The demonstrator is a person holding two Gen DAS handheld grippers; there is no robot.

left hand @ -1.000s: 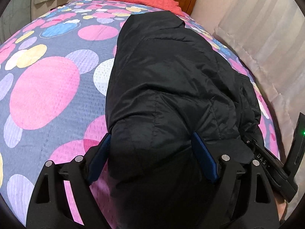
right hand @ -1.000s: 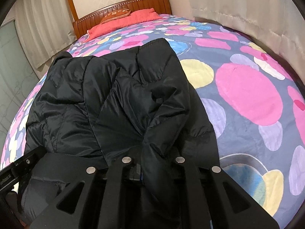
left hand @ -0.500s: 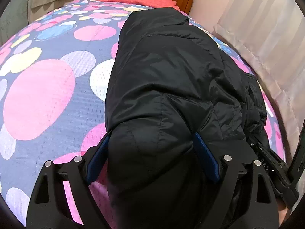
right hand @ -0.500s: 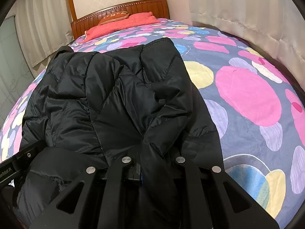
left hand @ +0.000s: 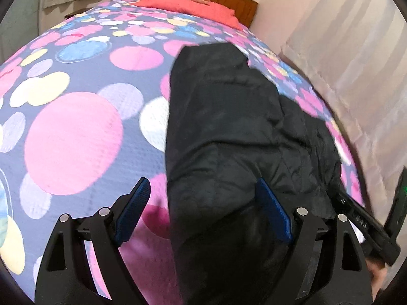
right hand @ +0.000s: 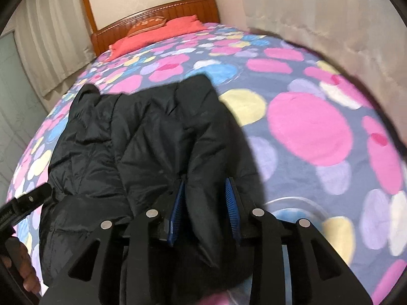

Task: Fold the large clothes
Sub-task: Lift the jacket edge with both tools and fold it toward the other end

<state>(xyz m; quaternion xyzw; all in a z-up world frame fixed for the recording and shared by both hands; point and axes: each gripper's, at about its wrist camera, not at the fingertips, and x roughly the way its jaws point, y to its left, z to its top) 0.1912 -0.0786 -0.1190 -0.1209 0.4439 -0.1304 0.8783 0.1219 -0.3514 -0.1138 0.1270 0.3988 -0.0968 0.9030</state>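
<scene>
Your black puffer jacket [left hand: 229,132] is lying lengthwise down the bed [left hand: 76,132] on that spotted cover, hem end toward you and the far end pointing at the red pillows [right hand: 157,33] by the wooden headboard [right hand: 162,12]. Biggest change from a second ago is on your right tongs [right hand: 207,203] — they were pinched tight on a fold of the jacket, and now the jaws are opening, with blue pads showing on both sides and a ridge of black fabric sitting loose between them, so no real pinch on it any more. Your left tongs [left hand: 203,203] look about as wide as before, but where both pads used to hug the bulky jacket end, the left pad [left hand: 132,211] now stands clear over the pink spot of the cover, and only the right pad is up against the fabric — so spread wide and gripping nothing. Both views are blurrier than earlier and show more of the bed, with the jacket looking smaller and lower. The right view catches part of your hand [right hand: 23,267] at the lower left edge.
</scene>
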